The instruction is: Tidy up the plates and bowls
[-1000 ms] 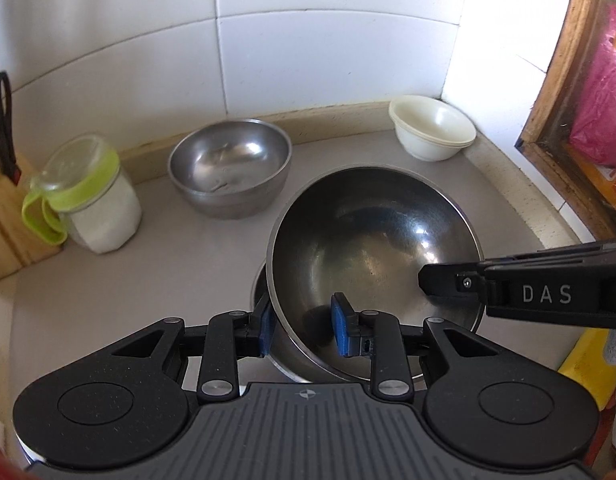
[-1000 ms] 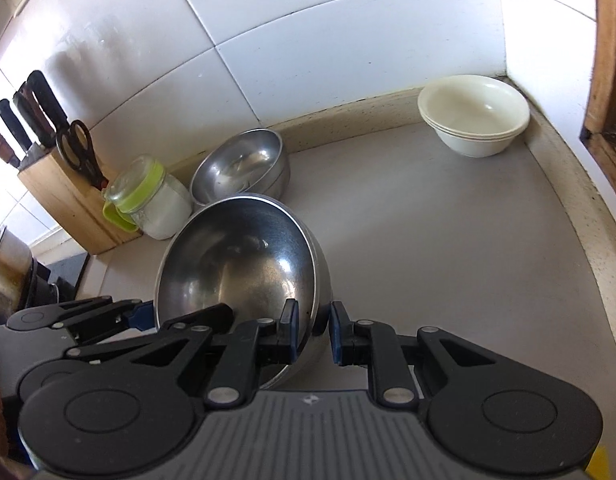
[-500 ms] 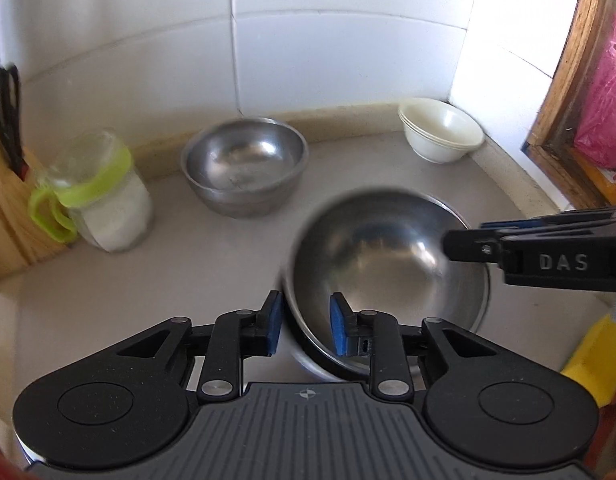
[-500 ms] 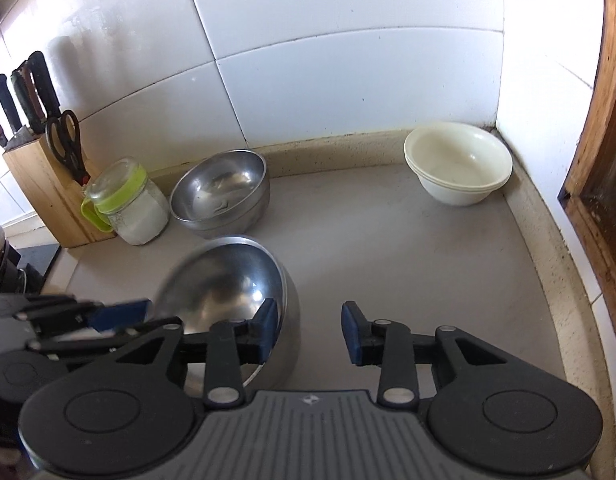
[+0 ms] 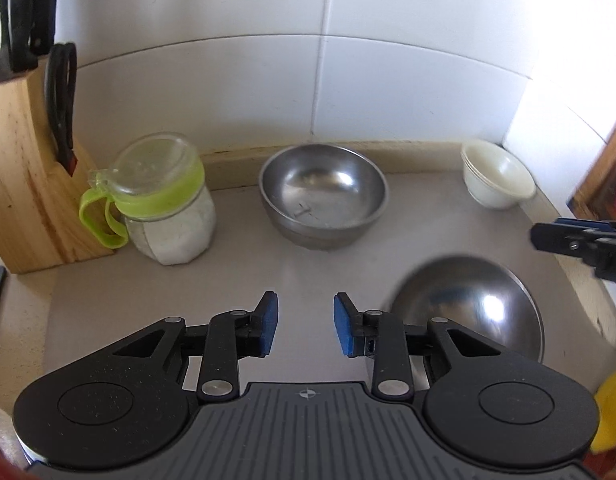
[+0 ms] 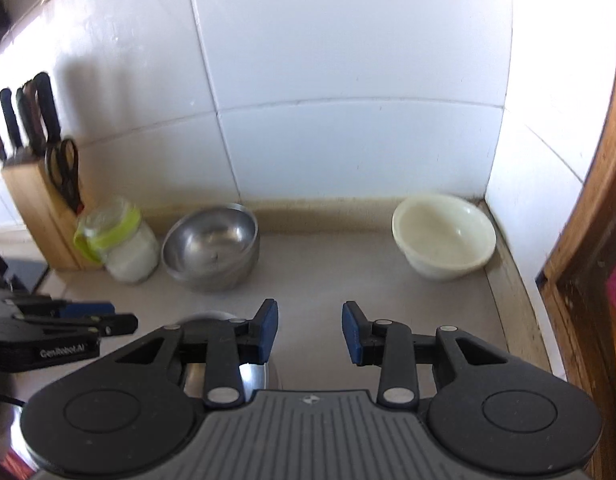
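Blue-padded left claw (image 5: 305, 324) opening, empty; right claw (image 6: 310, 332) parted, empty.

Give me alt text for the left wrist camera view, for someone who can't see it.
The left gripper, jaws opening and empty, hangs over a grey counter with a large steel bowl at its right. Behind stand a smaller steel bowl, a green-lidded jar, a knife block and stacked cream bowls.
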Demonstrator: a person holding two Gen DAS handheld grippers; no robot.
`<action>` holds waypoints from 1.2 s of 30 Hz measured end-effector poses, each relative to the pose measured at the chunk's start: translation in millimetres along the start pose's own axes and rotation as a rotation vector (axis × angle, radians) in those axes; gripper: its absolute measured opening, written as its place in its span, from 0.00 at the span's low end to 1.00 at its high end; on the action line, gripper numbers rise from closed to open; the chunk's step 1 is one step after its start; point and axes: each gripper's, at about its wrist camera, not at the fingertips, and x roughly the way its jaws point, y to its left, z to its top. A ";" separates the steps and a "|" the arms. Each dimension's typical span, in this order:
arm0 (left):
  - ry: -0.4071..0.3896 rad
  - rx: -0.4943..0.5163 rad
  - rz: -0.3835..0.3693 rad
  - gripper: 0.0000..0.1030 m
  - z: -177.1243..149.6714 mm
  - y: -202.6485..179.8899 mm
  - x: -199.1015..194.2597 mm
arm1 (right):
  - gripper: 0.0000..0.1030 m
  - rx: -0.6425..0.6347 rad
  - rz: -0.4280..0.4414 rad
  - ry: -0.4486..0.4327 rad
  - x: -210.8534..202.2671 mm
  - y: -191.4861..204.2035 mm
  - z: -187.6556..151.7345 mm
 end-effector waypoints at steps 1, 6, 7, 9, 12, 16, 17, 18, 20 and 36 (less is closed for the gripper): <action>0.004 -0.019 -0.007 0.38 4.2 2.9 3.4 | 0.36 0.001 0.004 -0.002 3.8 -0.7 5.6; 0.003 -0.107 -0.029 0.38 30.6 12.0 23.2 | 0.36 0.031 0.059 0.040 46.0 0.2 31.7; 0.001 -0.123 -0.035 0.38 35.4 12.8 27.2 | 0.36 0.040 0.076 0.047 55.0 0.9 35.6; 0.005 -0.150 -0.049 0.38 42.7 13.4 36.6 | 0.36 0.056 0.094 0.062 72.7 3.0 42.6; 0.020 -0.162 -0.053 0.39 49.3 9.8 53.0 | 0.36 0.083 0.127 0.093 98.4 5.4 50.5; 0.025 -0.183 -0.034 0.47 53.2 8.8 69.9 | 0.36 0.092 0.151 0.136 126.9 12.5 54.5; 0.024 -0.183 -0.033 0.47 53.8 9.4 72.0 | 0.36 0.087 0.155 0.141 132.6 14.9 55.2; 0.021 -0.182 -0.028 0.47 54.6 9.8 74.0 | 0.35 0.083 0.157 0.150 140.5 16.5 56.2; 0.025 -0.185 -0.023 0.47 56.4 11.3 79.7 | 0.30 0.082 0.163 0.164 150.9 21.3 56.9; 0.018 -0.122 0.000 0.41 64.4 -4.2 91.7 | 0.16 0.096 0.169 0.165 151.4 12.2 52.5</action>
